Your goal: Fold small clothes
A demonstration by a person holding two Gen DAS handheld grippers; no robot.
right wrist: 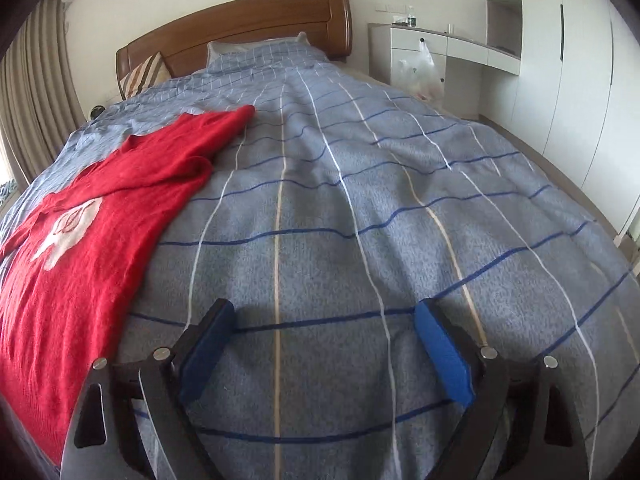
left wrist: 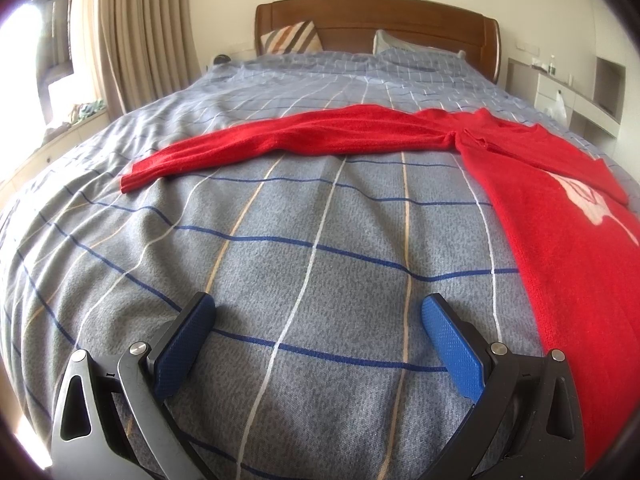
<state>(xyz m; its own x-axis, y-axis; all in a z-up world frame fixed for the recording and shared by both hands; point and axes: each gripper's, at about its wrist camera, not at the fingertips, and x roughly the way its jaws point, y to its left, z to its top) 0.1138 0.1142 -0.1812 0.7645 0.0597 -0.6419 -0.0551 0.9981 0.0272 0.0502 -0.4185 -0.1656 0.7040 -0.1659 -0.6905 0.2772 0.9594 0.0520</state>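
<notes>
Left claw [left wrist: 318,312] and right claw [right wrist: 325,316] both hang spread wide over the bed with nothing between their textured blue pads, only the grey checked quilt [left wrist: 312,216]. Red knit sweater [left wrist: 560,216] lies flat on the quilt between them; the left view alone shows one sleeve [left wrist: 280,140] stretched out sideways, the right view alone the other sleeve [right wrist: 188,148] angled up the bed. Beyond: wooden headboard [right wrist: 240,24], striped cushion [left wrist: 292,36], beige curtain [left wrist: 148,32]; white cabinets [right wrist: 560,60] in right view.
</notes>
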